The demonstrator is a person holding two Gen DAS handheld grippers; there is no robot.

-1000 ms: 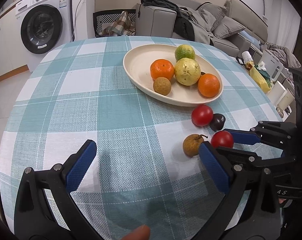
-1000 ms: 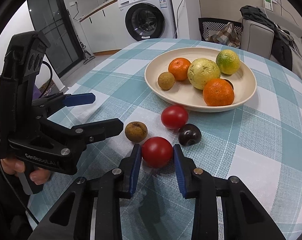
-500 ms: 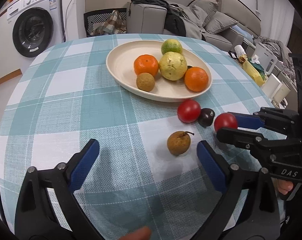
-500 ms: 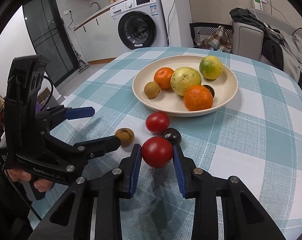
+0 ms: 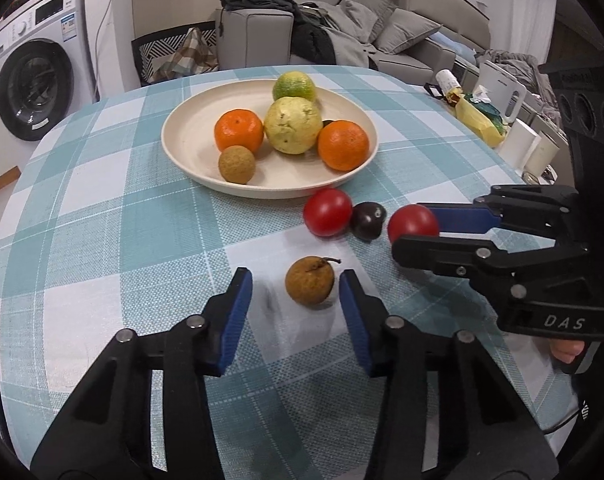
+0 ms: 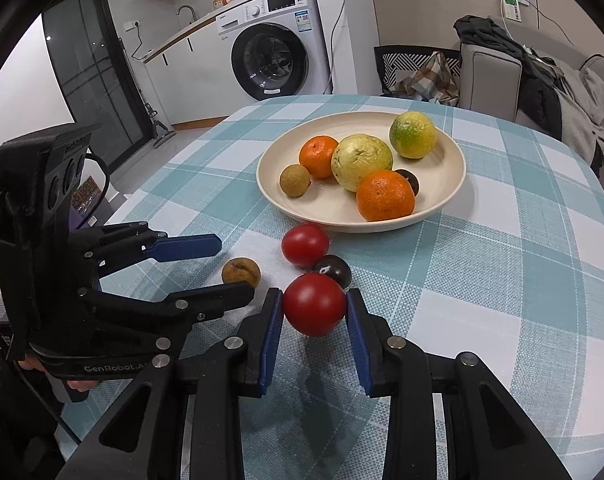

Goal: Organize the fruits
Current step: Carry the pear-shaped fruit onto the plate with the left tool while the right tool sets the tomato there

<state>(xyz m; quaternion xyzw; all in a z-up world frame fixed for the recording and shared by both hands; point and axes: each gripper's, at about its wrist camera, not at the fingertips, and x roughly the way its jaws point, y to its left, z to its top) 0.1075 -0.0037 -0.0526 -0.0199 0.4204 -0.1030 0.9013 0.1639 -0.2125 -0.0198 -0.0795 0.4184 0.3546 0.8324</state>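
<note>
Left hand-held gripper [image 5: 296, 300] angled down at the desk [image 5: 102, 216], jaws closing around the brown longan [image 5: 309, 281], pads not yet touching. Right hand-held gripper [image 6: 314, 320] likewise tilted downward, clamped on a red tomato [image 6: 313, 304] just off the cloth, near the cream plate [image 6: 441, 196].

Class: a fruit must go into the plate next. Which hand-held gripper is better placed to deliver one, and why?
Right. The right hand-held gripper is shut on a red tomato, near the plate. The left hand-held gripper is only closing around the brown fruit, not gripping yet.
</note>
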